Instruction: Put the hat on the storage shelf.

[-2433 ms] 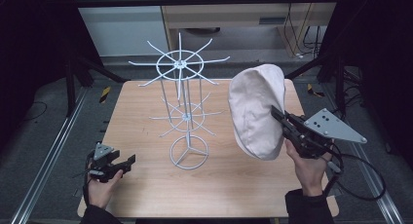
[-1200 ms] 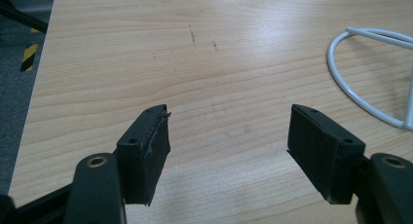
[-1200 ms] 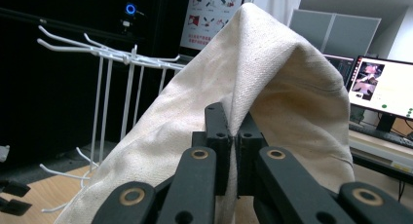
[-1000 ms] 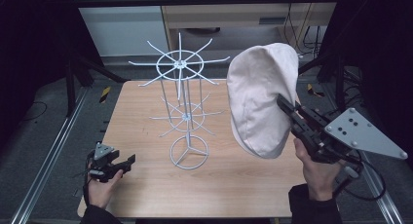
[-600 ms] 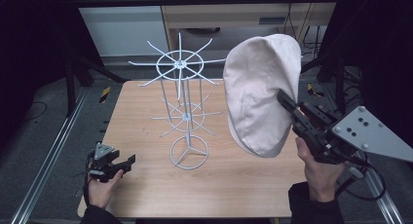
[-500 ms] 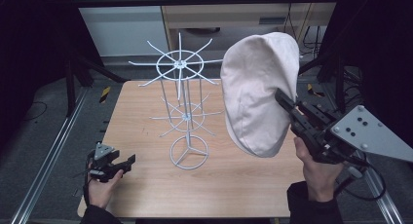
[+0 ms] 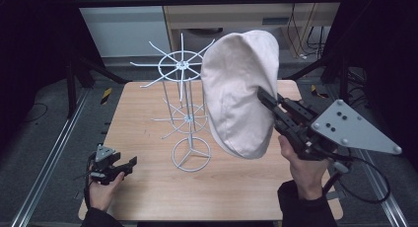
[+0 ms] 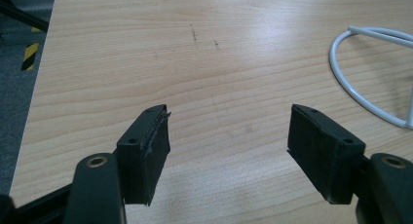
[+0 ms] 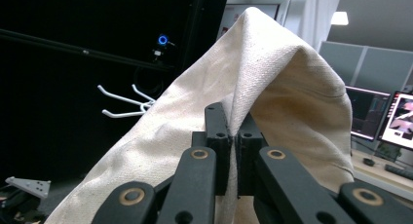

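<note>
The left gripper (image 7: 129, 163) rests low at the near-left corner of the worktop (image 7: 148, 103), held in the left hand (image 7: 101, 190), its jaws wide apart. The right gripper (image 7: 262, 96), gripped by the right hand (image 7: 303, 168), is raised and angled up-left, jaws pinched tight together.

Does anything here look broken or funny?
One small thing: on the left claw, the black pad on the left finger looks frayed and peeling at its top edge. Otherwise, the white wire rack stands upright on the table, and the right claw pinches the cream hat neatly.
</note>
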Motion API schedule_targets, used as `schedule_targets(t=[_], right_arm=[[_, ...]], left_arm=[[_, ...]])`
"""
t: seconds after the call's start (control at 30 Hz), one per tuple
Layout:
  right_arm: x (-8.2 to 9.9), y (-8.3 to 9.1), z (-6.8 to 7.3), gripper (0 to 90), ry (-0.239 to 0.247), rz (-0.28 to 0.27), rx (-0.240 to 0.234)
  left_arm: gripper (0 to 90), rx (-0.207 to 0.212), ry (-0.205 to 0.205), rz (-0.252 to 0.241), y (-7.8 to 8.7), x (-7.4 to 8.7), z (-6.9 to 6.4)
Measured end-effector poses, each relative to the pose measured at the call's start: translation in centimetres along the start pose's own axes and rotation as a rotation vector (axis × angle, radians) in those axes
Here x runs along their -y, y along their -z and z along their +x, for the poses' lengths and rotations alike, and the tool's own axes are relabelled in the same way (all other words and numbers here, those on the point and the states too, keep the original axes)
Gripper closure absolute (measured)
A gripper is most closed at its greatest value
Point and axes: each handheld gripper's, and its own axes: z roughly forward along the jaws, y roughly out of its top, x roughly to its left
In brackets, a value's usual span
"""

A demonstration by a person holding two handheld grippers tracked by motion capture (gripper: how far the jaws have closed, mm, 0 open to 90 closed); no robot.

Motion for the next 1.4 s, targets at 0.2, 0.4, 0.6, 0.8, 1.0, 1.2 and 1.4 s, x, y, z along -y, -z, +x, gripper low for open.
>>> schedule_targets(t=[0.2,0.4,0.6,0.8,1.0,1.2,1.4], right_arm=[[0.8,-1.3,0.9,88.4,-0.003,0.031,-0.034],[2.6,-2.2,1.3,88.4,-0.015,0.069,-0.049],[3.7,-2.2,1.5,88.4,-0.03,0.08,-0.065],[5.1,-2.4,1.8,88.3,-0.043,0.106,-0.082],[6.2,-2.5,2.0,88.1,-0.059,0.13,-0.097],[7.2,-2.6,2.0,88.0,-0.066,0.155,-0.111],[8.0,-2.8,2.1,87.7,-0.079,0.178,-0.116]], left_arm=[[31.4,0.0,0.0,-0.001,0.0,0.0,0.0],[31.3,0.0,0.0,0.0,0.0,0.0,0.0],[31.3,0.001,-0.004,0.004,0.0,0.0,0.0],[31.4,0.001,-0.005,0.006,0.0,0.0,0.0],[31.3,0.001,0.001,0.004,-0.1,0.0,-0.1],[31.3,0.001,0.0,0.004,-0.1,0.0,-0.1],[31.3,0.0,0.0,0.004,-0.1,0.0,-0.1]])
